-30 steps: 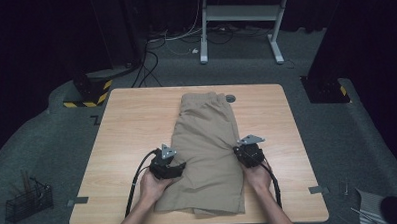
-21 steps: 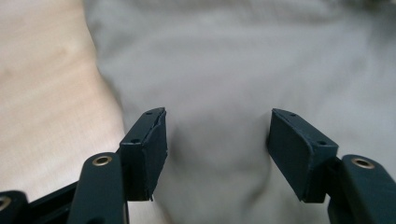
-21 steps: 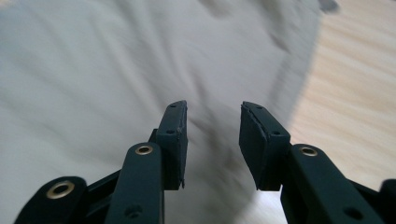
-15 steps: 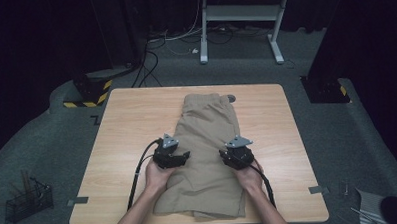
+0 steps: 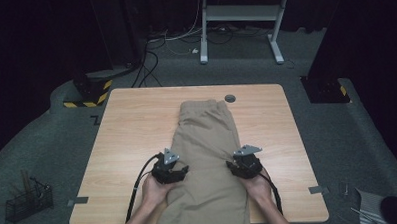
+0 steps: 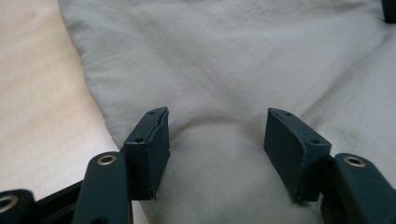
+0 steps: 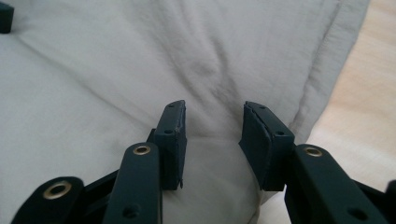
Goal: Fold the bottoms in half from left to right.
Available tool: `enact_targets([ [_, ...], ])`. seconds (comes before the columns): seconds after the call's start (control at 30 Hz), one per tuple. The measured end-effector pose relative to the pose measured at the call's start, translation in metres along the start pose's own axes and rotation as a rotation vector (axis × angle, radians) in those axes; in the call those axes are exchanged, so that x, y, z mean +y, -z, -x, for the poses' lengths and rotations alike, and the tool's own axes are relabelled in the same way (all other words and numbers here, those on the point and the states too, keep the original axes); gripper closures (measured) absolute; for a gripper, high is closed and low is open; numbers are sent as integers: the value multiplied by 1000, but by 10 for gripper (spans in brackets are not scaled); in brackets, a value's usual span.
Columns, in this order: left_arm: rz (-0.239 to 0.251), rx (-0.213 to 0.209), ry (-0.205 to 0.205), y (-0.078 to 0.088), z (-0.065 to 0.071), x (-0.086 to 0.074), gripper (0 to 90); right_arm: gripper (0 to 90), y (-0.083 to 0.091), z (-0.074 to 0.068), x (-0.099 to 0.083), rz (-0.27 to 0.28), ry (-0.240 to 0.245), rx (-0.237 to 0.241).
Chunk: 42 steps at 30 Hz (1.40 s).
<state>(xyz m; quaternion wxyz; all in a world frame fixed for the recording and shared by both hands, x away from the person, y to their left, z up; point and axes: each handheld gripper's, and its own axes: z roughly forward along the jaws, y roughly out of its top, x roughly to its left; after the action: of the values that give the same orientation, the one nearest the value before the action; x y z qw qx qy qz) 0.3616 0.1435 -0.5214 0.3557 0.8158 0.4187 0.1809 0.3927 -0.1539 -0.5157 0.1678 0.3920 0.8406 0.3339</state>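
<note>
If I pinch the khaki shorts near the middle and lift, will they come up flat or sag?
The khaki shorts will probably sag: soft creases in the left gripper view suggest limp cloth. They look light, so lifting should be easy. Folded layers may slide apart, since the edge seen in the right gripper view lies loose on the table.

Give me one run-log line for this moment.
item: folded khaki cloth shorts on wooden table | left gripper: open over cloth | right gripper: just opened, nothing pinched
</note>
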Motion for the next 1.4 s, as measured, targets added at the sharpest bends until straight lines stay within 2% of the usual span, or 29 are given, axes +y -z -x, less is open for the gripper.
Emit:
enact_targets([
  [0.07,-3,-23,-11,9,6,-7,403,588,8,-10,-7,-4,28,19],
  [0.13,8,-35,0,12,3,-8,402,584,12,-16,-11,5,52,24],
  [0.17,19,-26,6,12,-1,-5,401,584,14,-15,-10,22,47,17],
  [0.3,39,16,47,1,-19,17,396,594,11,5,11,91,-33,-38],
  [0.4,19,30,67,-13,-27,27,389,600,-7,19,31,67,-78,-82],
  [0.47,15,40,68,-21,-30,29,388,606,-20,25,37,39,-99,-90],
  [0.53,0,44,71,-26,-31,28,388,674,-35,29,39,-2,-109,-84],
  [0.57,-6,49,61,-28,-31,27,388,740,-36,30,39,5,-105,-74],
  [0.63,-6,59,38,-28,-29,26,387,866,-35,29,39,-3,-67,-82],
  [0.73,-9,42,26,-27,-29,26,396,882,-25,33,36,5,-36,-126],
  [0.83,3,52,17,-26,-25,24,396,872,-21,36,30,8,-57,-133],
  [0.87,5,49,28,-26,-24,23,397,867,-24,34,26,-7,-53,-139],
  [0.9,2,49,24,-25,-23,23,396,860,-23,33,24,7,-42,-146],
  [1.0,-21,40,19,-20,-20,21,396,774,-19,31,23,-8,-42,-140],
  [1.03,-32,39,5,-17,-19,20,397,735,-17,31,22,-12,-50,-129],
  [1.07,-35,26,14,-16,-17,19,397,701,-15,31,21,-9,-53,-117],
  [1.1,-41,29,-3,-14,-16,19,397,675,-14,30,21,-8,-59,-117],
  [1.17,-43,30,3,-14,-17,19,402,613,-11,29,21,18,-57,-136],
  [1.23,-9,43,4,-15,-19,23,401,593,-10,29,23,51,-68,-137],
  [1.3,20,36,10,-16,-21,30,393,595,-10,26,25,81,-70,-127],
  [1.4,38,32,0,-21,-21,39,391,595,-14,18,25,80,-44,-101],
])
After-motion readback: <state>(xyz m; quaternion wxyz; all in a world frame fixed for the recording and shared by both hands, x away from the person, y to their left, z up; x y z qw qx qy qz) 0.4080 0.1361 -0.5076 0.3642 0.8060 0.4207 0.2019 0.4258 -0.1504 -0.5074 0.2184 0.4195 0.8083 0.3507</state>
